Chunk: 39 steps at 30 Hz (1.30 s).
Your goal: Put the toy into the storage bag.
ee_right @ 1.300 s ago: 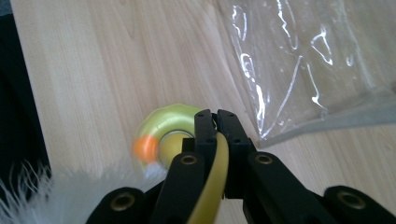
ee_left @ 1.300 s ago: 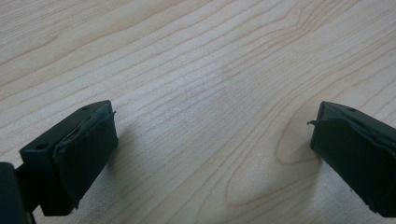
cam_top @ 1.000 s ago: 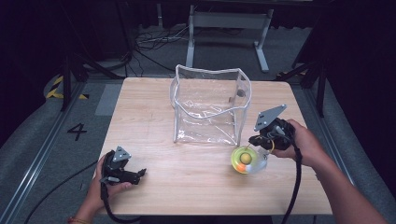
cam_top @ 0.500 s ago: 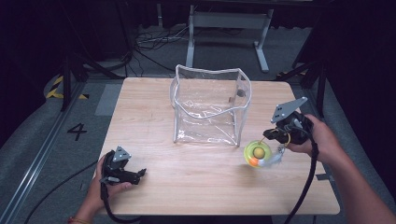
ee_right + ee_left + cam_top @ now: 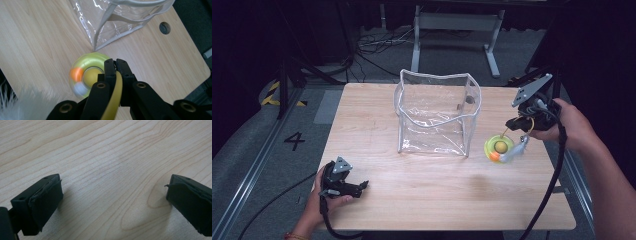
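Observation:
A yellow-green ring toy (image 5: 499,148) with a yellow ball and an orange ball in it hangs just right of the clear plastic bag (image 5: 437,112). It dangles from a yellow strip that my right gripper (image 5: 515,123) is shut on. In the right gripper view the toy (image 5: 86,75) is blurred below the shut jaws (image 5: 115,65), with a white feather (image 5: 17,100) at the lower left. My left gripper (image 5: 361,186) rests open at the table's front left. Its jaws (image 5: 112,202) stand wide apart over bare wood.
The clear bag (image 5: 112,20) stands upright and open-topped at the middle back of the wooden table (image 5: 437,195). A round hole (image 5: 164,28) is cut in the tabletop near the bag. Dark floor, cables and a metal frame lie beyond the table.
My right gripper has moved right and up with the ring toy, which now swings beside the bag's right front corner. The left gripper has stayed put.

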Available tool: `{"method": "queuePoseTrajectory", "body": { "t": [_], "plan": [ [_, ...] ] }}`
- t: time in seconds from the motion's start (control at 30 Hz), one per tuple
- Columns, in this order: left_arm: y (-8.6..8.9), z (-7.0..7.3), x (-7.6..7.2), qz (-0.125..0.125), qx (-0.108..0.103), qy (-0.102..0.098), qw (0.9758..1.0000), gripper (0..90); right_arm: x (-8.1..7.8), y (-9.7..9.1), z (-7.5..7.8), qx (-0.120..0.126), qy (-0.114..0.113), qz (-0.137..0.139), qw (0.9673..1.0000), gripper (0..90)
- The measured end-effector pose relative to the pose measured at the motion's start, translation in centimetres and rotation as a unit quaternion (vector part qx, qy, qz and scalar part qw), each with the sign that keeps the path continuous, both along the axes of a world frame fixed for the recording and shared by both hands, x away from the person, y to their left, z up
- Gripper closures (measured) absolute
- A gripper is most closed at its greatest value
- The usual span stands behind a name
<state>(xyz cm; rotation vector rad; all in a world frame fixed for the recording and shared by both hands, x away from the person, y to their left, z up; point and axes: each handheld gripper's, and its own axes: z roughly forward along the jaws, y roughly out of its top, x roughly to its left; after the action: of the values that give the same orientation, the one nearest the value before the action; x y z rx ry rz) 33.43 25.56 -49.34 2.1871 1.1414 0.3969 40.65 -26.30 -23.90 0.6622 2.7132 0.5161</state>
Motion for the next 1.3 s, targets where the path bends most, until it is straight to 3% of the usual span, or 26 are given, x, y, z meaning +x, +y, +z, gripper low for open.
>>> {"method": "queuePoseTrajectory", "body": {
  "t": [0.4,0.8,1.3],
  "plan": [
    [0.0,0.0,0.0,0.001,0.0,0.0,1.0,1.1,2.1,-0.4,4.0,-0.003,-0.025,-0.023,0.9994,88.4],
    [0.0,0.0,0.0,0.001,0.0,0.0,1.0,1.0,3.6,1.8,10.2,0.005,-0.063,-0.027,0.9976,88.4],
    [0.0,0.0,0.0,-0.001,0.001,0.0,1.0,1.0,6.3,6.3,11.6,0.001,-0.063,-0.028,0.9976,88.5]
  ]
}}
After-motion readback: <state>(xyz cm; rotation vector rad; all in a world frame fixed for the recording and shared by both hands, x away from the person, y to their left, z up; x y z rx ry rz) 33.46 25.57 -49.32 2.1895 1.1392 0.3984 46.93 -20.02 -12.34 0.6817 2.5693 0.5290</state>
